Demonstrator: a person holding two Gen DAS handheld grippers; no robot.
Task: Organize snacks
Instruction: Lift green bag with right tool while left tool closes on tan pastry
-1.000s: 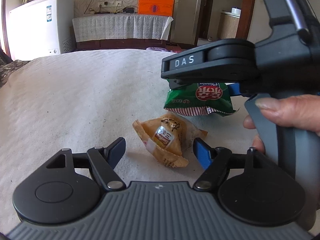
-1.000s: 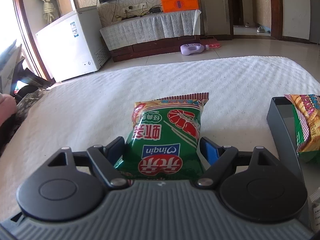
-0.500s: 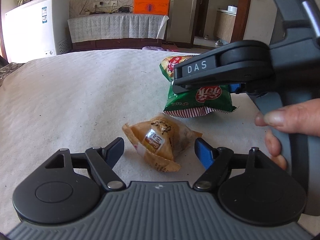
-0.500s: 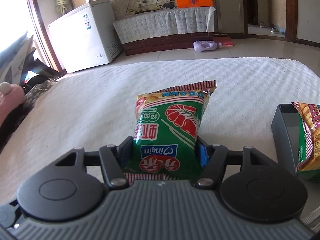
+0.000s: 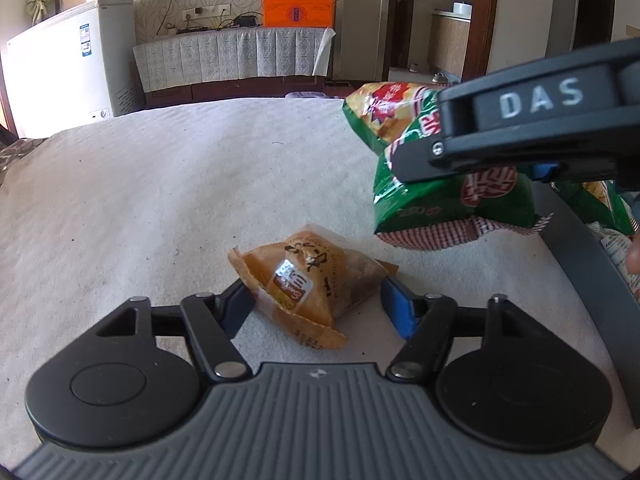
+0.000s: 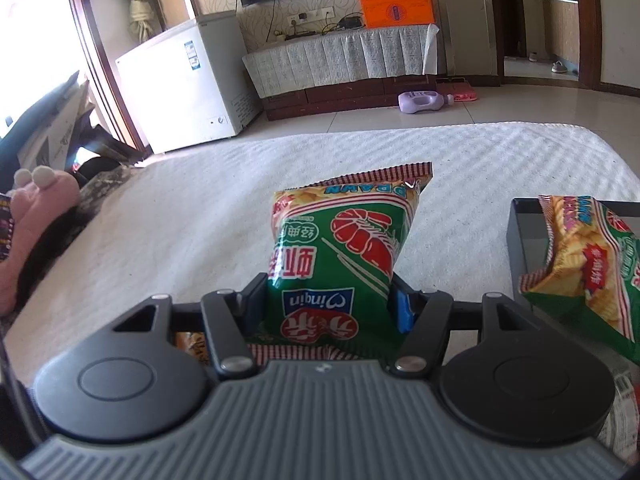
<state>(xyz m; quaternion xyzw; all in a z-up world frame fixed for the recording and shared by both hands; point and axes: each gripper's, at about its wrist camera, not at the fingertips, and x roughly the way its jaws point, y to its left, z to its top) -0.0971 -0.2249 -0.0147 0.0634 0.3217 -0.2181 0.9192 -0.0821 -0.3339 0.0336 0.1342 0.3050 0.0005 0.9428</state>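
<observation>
Right gripper (image 6: 328, 304) clamps green chip bag (image 6: 340, 264), now raised beside bin (image 6: 520, 240); left gripper (image 5: 316, 304) gapes around orange packet (image 5: 308, 284).

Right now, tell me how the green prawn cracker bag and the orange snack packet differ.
The green prawn cracker bag is clamped in the right hand-held gripper and lifted off the white cloth; the orange snack packet lies on that cloth between the open fingers of the left hand-held gripper, ungripped. The green bag is larger and flatter; the orange packet is small and puffy. Both are sealed.
</observation>
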